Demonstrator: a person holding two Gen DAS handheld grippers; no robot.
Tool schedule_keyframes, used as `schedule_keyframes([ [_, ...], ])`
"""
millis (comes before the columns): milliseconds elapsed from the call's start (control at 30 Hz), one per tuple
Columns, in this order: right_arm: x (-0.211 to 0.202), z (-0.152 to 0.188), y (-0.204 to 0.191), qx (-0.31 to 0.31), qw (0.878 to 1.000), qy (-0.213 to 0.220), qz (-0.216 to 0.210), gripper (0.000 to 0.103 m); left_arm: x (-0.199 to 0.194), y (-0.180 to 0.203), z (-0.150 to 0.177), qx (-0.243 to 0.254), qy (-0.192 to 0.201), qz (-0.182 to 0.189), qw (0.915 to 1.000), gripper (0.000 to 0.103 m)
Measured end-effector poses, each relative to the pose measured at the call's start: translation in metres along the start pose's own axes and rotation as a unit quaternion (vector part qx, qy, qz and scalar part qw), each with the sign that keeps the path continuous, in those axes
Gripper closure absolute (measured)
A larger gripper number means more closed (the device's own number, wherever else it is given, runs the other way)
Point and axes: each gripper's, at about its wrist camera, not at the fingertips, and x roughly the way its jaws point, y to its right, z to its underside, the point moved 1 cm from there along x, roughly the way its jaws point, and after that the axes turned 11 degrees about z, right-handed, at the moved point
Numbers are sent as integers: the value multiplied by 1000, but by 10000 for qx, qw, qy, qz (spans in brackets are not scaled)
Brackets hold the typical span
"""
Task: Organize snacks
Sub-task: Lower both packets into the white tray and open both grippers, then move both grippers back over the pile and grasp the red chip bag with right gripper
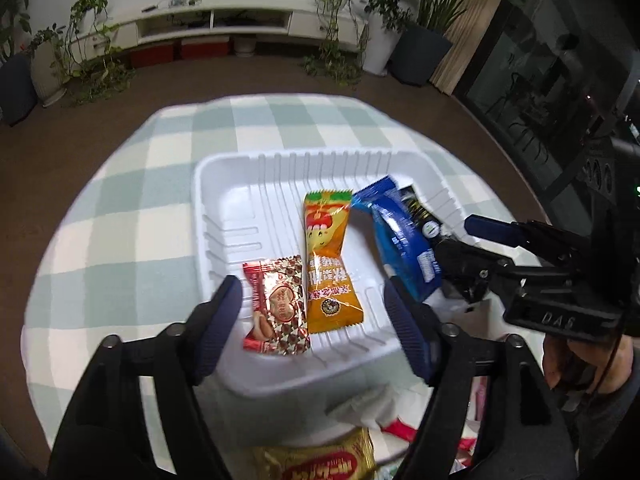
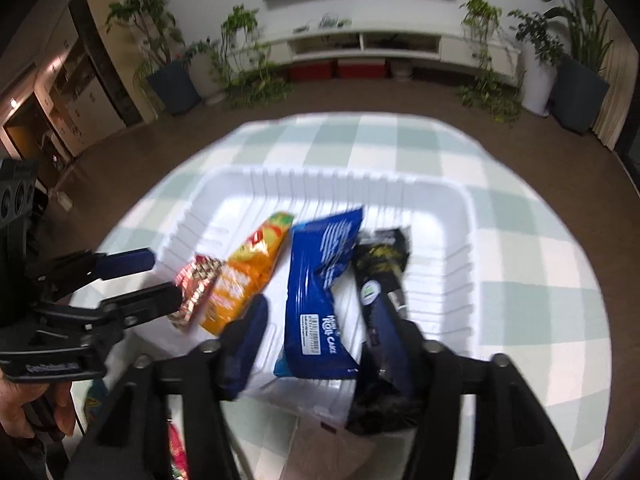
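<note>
Hovering with both grippers (image 1: 314,320) (image 2: 320,336) unclenched, I am eyeing light, crinkly packets (image 1: 332,256) at twelve o'clock, pinchable mid-body.

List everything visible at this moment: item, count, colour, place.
tray: one, white, on the checked cloth
cloth: one, green-white check, under the tray
red packet: one, red-brown, tray's near left
orange packet: one, orange, tray middle
blue roll-cake packet: one, blue, right of the orange
black packet: one, black, overhanging the tray's near edge on the right
loose wrappers: several, gold and red, near table edge
potted plants: several, green, along the far wall
left gripper: open, over the tray
right gripper: open, over the tray
hand: holds the right gripper
</note>
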Motion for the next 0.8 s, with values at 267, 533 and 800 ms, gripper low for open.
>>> schedule_keyframes([
  [267, -110, 31, 15, 227, 9916, 1163, -520, 4, -111, 13, 50, 62, 940, -179, 9954, 0],
  [533, -163, 132, -14, -84, 9828, 1611, -897, 1, -151, 21, 161, -251, 1160, -573, 9913, 0],
  [800, -134, 184, -61, -678, 9903, 928, -777, 3, -134, 38, 237, -201, 788, -355, 9961, 0],
])
